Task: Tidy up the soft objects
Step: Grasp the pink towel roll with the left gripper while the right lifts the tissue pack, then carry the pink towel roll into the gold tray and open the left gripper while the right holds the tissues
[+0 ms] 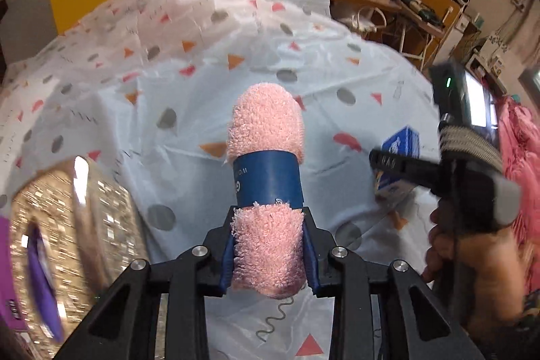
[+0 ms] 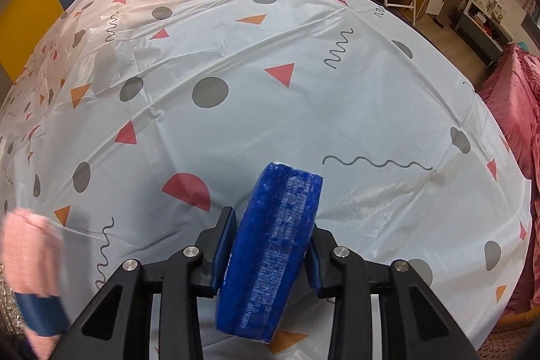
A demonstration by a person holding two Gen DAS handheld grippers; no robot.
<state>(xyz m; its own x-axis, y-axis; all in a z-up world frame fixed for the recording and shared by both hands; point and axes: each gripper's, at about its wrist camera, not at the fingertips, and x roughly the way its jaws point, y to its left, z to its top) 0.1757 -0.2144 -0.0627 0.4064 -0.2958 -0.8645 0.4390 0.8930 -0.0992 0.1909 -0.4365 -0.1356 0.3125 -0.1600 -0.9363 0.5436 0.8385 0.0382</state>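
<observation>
My left gripper (image 1: 269,253) is shut on a rolled pink towel (image 1: 266,127) with a blue paper band around its middle, held above the table. The towel also shows blurred at the left edge of the right wrist view (image 2: 28,255). My right gripper (image 2: 270,258) is shut on a blue plastic-wrapped tissue pack (image 2: 273,245), held on edge above the table. That pack (image 1: 400,144) and the right gripper (image 1: 398,162) show at the right of the left wrist view.
The table wears a white cloth (image 2: 303,110) with grey dots, red and orange shapes. A shiny sequined bag or basket (image 1: 67,231) with a purple item sits at the lower left. A pink fabric (image 2: 513,123) lies off the table's right edge.
</observation>
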